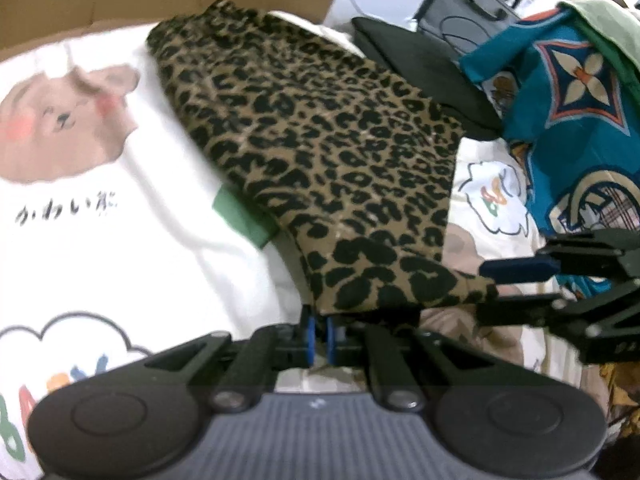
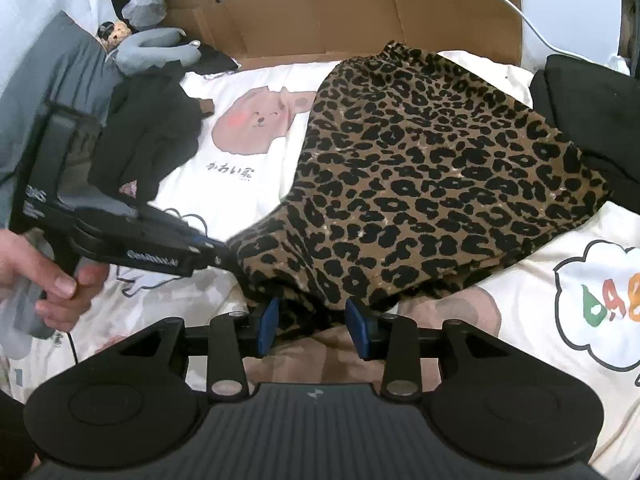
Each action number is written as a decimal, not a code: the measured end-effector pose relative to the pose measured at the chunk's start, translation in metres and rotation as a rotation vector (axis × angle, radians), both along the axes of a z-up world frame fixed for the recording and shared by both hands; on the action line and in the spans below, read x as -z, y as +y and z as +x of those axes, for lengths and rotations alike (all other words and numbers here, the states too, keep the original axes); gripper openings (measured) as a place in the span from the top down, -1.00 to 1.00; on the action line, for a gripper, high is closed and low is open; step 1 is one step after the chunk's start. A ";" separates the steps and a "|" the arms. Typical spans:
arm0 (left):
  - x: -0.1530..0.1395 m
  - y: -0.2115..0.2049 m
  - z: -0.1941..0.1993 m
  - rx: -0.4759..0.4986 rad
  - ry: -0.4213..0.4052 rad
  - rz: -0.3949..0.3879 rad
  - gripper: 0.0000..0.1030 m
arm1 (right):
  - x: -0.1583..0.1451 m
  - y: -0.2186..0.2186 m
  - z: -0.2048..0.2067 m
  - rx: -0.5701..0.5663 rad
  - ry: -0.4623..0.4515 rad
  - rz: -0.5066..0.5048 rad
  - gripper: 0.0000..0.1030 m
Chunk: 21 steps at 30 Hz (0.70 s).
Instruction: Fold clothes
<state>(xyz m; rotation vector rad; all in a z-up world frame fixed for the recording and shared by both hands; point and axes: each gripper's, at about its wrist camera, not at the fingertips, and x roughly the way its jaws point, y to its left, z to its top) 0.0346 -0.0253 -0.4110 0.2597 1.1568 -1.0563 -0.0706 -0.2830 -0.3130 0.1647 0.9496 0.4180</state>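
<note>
Two handheld grippers meet at the near edge of a leopard-print garment [image 2: 420,168] spread across a white bedsheet [image 1: 120,240] printed with a pink bear, handwriting and cartoon clouds. The left gripper [image 1: 320,334] has its blue pads pressed together on the garment's near corner, while the right gripper [image 2: 312,320] has its pads spread apart with a bunch of the same hem between them, not squeezed. Around the bed, flattened brown cardboard [image 2: 360,8] stands along the far side, a grey soft toy [image 2: 156,46] and dark clothes [image 2: 148,136] lie to the left, and a teal patterned cloth [image 1: 568,104] and black folded fabric [image 1: 424,68] lie to the right.
</note>
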 end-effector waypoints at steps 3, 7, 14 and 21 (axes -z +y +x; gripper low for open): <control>0.008 0.008 0.008 -0.037 0.059 -0.008 0.90 | -0.006 -0.007 0.002 0.004 0.001 0.059 0.14; 0.015 0.016 0.017 -0.080 0.121 -0.016 0.91 | -0.005 -0.013 0.006 0.022 0.022 0.104 0.14; 0.006 0.030 0.018 -0.051 0.073 0.021 0.92 | 0.023 0.009 0.019 -0.007 0.065 0.074 0.14; -0.020 0.021 0.021 0.002 0.016 -0.032 0.92 | 0.020 0.018 0.019 -0.026 0.026 0.048 0.15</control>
